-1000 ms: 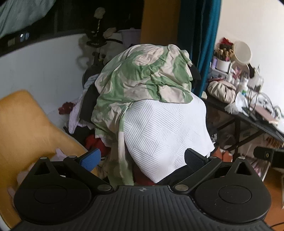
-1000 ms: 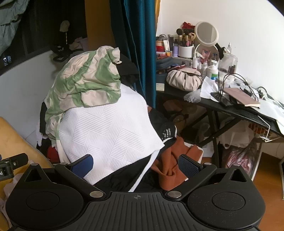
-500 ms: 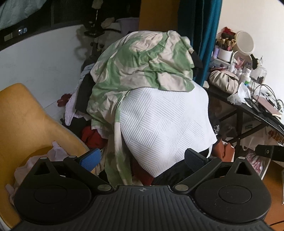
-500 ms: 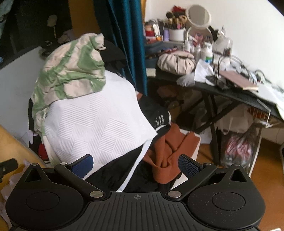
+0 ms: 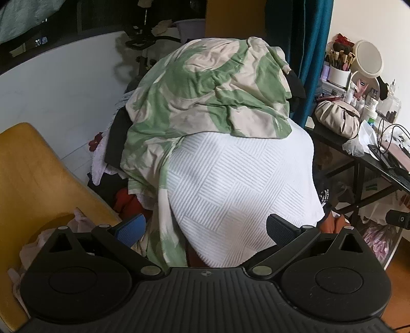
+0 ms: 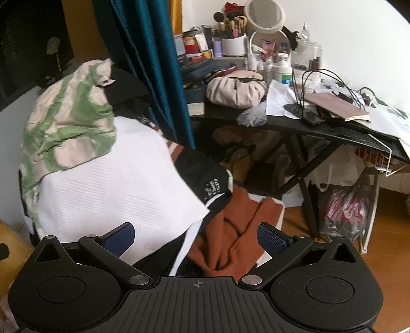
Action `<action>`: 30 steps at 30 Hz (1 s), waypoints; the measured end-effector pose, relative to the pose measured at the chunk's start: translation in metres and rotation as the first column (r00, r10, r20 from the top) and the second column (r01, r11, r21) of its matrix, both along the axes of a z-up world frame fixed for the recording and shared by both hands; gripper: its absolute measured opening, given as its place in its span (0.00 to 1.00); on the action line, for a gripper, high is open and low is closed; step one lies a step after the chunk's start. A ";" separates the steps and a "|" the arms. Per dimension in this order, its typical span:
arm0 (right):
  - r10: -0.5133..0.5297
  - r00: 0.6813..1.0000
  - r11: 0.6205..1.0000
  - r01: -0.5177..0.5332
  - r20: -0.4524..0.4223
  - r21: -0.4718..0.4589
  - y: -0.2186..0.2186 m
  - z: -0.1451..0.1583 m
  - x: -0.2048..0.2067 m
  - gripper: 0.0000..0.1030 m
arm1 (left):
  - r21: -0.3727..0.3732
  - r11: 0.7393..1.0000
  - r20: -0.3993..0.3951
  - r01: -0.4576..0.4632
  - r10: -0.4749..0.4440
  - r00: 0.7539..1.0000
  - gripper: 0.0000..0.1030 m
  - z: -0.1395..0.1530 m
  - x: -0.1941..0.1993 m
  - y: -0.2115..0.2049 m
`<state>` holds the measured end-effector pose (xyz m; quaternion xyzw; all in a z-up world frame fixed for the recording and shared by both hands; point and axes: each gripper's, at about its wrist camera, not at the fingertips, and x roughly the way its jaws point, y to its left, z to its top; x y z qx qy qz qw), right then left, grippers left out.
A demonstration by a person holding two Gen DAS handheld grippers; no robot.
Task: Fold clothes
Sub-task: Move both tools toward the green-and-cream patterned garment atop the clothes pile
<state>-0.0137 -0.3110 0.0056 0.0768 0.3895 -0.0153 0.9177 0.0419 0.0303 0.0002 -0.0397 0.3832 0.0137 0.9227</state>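
Note:
A heap of clothes fills both views. On top lies a green and cream patterned garment. Below it hangs a white textured cloth. A black garment with white lettering and a rust-brown one spill out low on the right. My left gripper is open, its fingers on either side of the white cloth's lower edge and holding nothing. My right gripper is open too, over the white cloth's corner and the brown garment.
A yellow chair with a pale cloth on its seat stands at the left. A black desk crowded with cosmetics, a round mirror and a beige pouch stands at the right. A teal curtain hangs behind. Plastic bags lie under the desk.
Both grippers have moved closer to the clothes heap, which now looks larger. The right view has shifted right and down, showing more of the brown garment. Both stay open.

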 end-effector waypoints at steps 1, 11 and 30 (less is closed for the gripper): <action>0.004 1.000 1.000 -0.004 -0.001 -0.002 -0.006 -0.001 0.001 0.99 | 0.004 1.000 -0.002 0.002 -0.002 1.000 0.99 0.000 0.003 -0.003; -0.021 1.000 1.000 0.021 -0.016 0.014 0.021 -0.018 0.053 0.99 | 0.037 0.999 -0.010 -0.024 0.024 1.000 0.99 0.003 0.031 -0.020; 0.017 1.000 0.997 -0.017 0.000 0.079 0.055 -0.035 0.151 0.99 | 0.095 0.986 -0.023 -0.140 0.143 0.990 0.99 0.006 0.072 -0.041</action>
